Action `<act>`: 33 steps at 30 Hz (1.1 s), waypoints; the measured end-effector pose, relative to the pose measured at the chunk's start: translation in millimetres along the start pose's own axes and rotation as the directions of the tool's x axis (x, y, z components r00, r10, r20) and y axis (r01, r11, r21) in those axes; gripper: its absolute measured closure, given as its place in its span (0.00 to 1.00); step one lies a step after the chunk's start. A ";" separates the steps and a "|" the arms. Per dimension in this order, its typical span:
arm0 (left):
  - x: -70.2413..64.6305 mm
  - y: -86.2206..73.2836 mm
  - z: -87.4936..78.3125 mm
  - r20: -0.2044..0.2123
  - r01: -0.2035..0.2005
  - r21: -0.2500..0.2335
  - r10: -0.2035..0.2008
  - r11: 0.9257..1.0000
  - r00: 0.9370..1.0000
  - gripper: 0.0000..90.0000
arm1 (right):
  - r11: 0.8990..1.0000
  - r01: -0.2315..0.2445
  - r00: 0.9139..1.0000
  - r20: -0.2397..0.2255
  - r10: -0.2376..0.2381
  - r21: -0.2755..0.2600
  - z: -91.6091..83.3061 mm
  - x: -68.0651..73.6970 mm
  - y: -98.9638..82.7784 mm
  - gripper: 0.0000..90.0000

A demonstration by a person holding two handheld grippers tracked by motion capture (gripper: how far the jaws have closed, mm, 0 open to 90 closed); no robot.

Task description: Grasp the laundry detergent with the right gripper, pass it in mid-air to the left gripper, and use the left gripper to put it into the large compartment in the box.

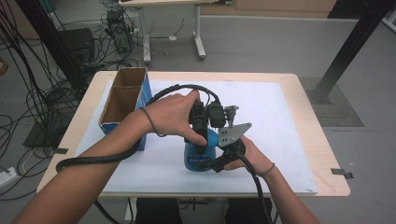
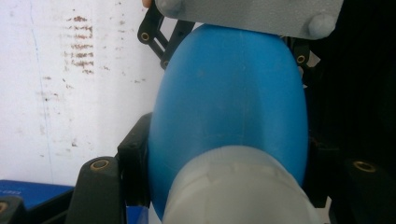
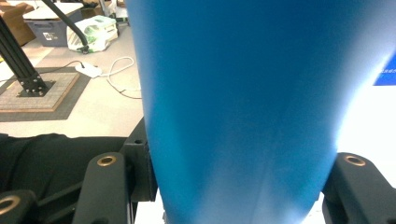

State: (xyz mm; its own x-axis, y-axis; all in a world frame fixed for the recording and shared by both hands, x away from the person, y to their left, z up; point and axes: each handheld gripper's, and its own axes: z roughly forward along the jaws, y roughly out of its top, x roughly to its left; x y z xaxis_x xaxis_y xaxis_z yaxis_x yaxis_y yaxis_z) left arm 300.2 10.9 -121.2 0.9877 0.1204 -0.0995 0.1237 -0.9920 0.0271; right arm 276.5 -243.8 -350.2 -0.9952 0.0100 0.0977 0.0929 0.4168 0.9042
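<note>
Blue bottle: plastic, upright on the white mat, toward the near edge of the table, about midway between left and right edges
Bottle cap: whitish, translucent, at the top of the blue bottle, close under the camera in the left gripper view
Left gripper: over the bottle from above, pointing down, gripped in the left hand
Left gripper's fingers: black, pinching the bottle's upper part, one against its left flank and one at its right flank in the left gripper view
Right gripper: at the bottle's side nearest the near edge, low, held in the right hand
Right gripper's fingers: black, closed on the blue body, one pressed to the left flank and the other at the right flank in the right gripper view
Grey plate: three-cornered, on top of the right gripper, also across the top of the left gripper view
Cardboard box: open-topped, blue-sided, at the table's left side near the far-left corner, left of the bottle, apart from it
White mat: covers most of the tabletop, marked with brownish scuffs
Cables: black, trailing from each gripper, one looped under the left forearm
</note>
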 end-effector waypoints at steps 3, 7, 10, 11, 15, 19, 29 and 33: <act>-0.4 0.6 -0.2 -0.002 0.001 0.000 -0.001 1.000 1.000 0.41 | 1.000 -0.004 1.000 0.002 0.004 -0.009 0.3 0.7 -2.0 0.44; -1.3 0.9 -0.9 -0.009 0.006 0.000 -0.006 1.000 1.000 0.41 | 1.000 -0.018 1.000 0.015 0.018 -0.025 -0.1 2.3 -6.1 0.41; -0.7 0.1 -0.8 -0.006 0.013 -0.002 -0.013 1.000 1.000 0.41 | 0.999 -0.026 0.999 0.023 0.027 -0.033 -0.9 3.0 -9.3 0.39; -0.3 -0.3 -0.7 -0.003 0.012 -0.003 -0.012 1.000 1.000 0.41 | 0.999 -0.024 0.999 0.035 0.025 -0.037 -1.0 4.2 -10.9 0.35; 0.7 -1.2 -0.3 0.007 0.013 -0.009 -0.013 1.000 1.000 0.41 | 0.997 -0.054 0.998 0.037 0.056 -0.048 -1.1 4.9 -15.3 0.24; 0.5 1.7 1.9 0.007 0.007 0.003 -0.007 1.000 1.000 0.41 | 0.995 -0.090 0.995 0.043 0.092 -0.053 0.3 4.6 -18.9 0.15; 1.2 -3.5 -3.7 -0.002 0.023 -0.018 -0.023 1.000 1.000 0.41 | 0.994 -0.084 0.996 0.027 0.086 -0.073 -2.1 2.5 -22.2 0.07; 1.1 -3.5 -4.9 -0.002 0.025 -0.017 -0.025 1.000 1.000 0.41 | 0.994 -0.079 0.997 0.017 0.081 -0.081 -2.4 0.9 -23.6 0.03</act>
State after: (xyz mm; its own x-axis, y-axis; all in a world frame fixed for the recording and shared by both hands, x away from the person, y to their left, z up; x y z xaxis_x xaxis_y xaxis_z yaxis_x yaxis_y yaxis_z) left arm 301.4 14.7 -116.5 0.9845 0.1453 -0.0983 0.1500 -0.9878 0.0419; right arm 273.4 -255.8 -370.5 -0.9848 0.0597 0.1634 0.1739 0.3397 0.9243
